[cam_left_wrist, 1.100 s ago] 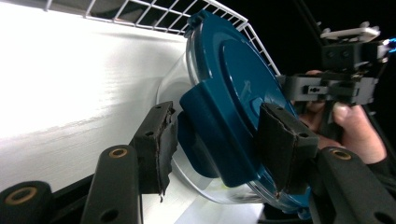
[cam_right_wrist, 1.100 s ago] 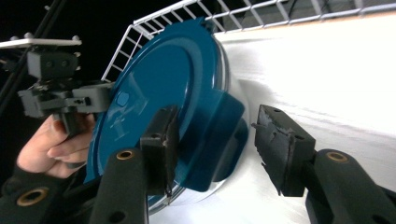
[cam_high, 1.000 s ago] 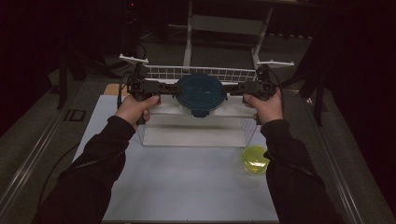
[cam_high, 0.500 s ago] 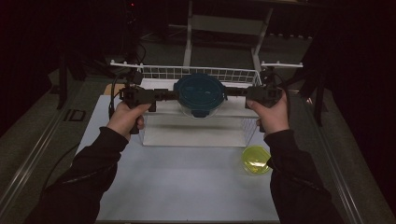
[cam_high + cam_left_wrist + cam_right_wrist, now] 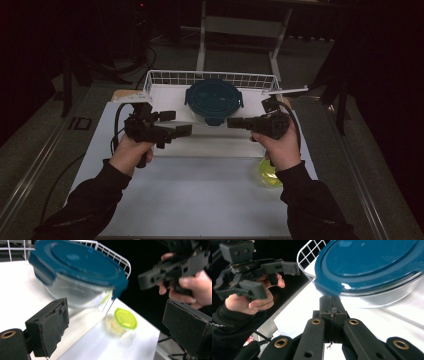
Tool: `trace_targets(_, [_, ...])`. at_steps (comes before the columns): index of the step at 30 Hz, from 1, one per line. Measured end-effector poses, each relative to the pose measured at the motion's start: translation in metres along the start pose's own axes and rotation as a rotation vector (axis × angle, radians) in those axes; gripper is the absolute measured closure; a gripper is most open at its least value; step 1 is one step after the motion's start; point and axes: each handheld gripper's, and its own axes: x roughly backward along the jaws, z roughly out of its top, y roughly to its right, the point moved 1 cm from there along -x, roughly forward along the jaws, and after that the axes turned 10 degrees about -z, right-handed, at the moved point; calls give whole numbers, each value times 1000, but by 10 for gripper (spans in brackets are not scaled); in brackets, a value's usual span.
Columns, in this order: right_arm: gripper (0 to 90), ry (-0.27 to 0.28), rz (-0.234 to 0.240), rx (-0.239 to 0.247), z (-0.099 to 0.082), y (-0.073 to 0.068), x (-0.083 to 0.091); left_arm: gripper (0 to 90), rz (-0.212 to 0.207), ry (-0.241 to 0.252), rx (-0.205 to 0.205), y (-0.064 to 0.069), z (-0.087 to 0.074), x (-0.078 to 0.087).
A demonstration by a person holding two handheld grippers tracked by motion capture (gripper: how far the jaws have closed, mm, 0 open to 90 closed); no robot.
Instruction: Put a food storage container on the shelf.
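- Presently, the glass container (image 5: 214, 107) with its dark teal lid (image 5: 214, 98) sits on the raised white surface inside the white wire basket (image 5: 165, 78), close to the basket's far rail; in the high view it lies between the two grippers and touches neither.
- Left gripper (image 5: 177, 123): held in the person's left hand (image 5: 131, 152), pointing across the table toward the container. Its jaws have just been opening and now stand wide apart; in the left gripper view the two black pads (image 5: 53, 322) sit at opposite edges of the picture with nothing between them. The container shows beyond them, clear of both pads.
- Right gripper (image 5: 235, 122): held in the right hand (image 5: 281, 147), pointing in from the other side. Its jaws have just been closing; in the right gripper view the fingertips (image 5: 331, 306) meet with no gap and nothing is caught between them. The tips lie just below the lid's rim latch; whether they touch it I cannot tell.
- Lid appears seated on the glass bowl, with latch tabs visible at its edge.
- A small yellow-green lidded cup (image 5: 268, 172) stands on the lower white table surface (image 5: 200, 200), partly behind the right wrist, well apart from the container.
- Both sleeves are dark; cables trail from each gripper.
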Motion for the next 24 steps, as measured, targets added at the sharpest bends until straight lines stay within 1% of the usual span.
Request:
trace_targets(3, [900,-9,-8,14,-5,-3,-6,41,36,3,-39,6,-16,2])
trace_targets(4, [900,-11,-5,17,-6,-4,-8,27,41,6,-43,8,-22,3])
trace_targets(7, [900,-10,-3,22,-8,-7,-13,10,42,11,-42,11,-37,5])
trace_targets(9, [900,-10,-6,24,-7,-9,-16,0,54,19,-31,11,-49,6])
trace_targets(10, [900,-12,-4,22,-7,-9,-18,0,50,27,-19,11,-55,7])
trace_targets(11, [900,-10,-4,20,-7,-9,-19,0,51,32,-17,11,-61,7])
trace_targets(12, [900,-10,-10,16,-7,-9,-21,0,56,32,-19,11,-68,7])
trace_targets(14, [900,-16,-14,12,-6,-8,-24,0,65,9,-23,12,-82,6])
trace_targets(15, [900,-21,-23,16,-6,-7,-27,0,70,4,-24,13,-87,5])
trace_targets(17, [900,-30,-22,7,-6,-5,-29,0,82,-14,-33,16,-100,3])
trace_targets(18, [900,-32,-12,-1,-5,-4,-31,0,86,-11,-42,18,-106,3])
trace_targets(20, [900,-28,-26,3,-4,-4,-31,0,104,-20,-61,23,-117,1])
trace_targets(21, [900,-25,-26,-1,-3,-3,-32,0,104,-15,-68,25,-122,0])
trace_targets(23, [900,-23,-15,-12,-1,-2,-33,0,113,-5,-77,27,-130,-2])
trace_targets(24, [900,-20,-18,-12,0,-2,-34,0,115,-2,-74,28,-135,-3])
